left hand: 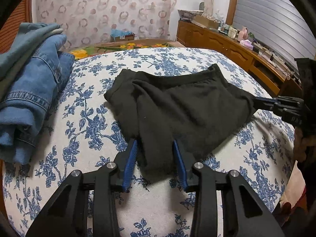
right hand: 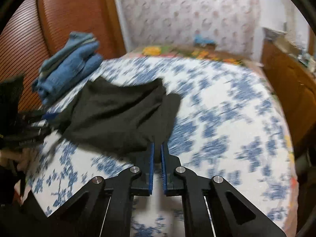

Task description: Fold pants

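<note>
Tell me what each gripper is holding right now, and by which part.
The right gripper is shut on the black pants at their right corner edge. The left gripper straddles a near fold, fingers not yet pressing.

A blue-flowered white bed (left hand: 94,118) carries black pants (left hand: 177,106) mid-surface and stacked jeans (left hand: 33,90) at its edge
</note>
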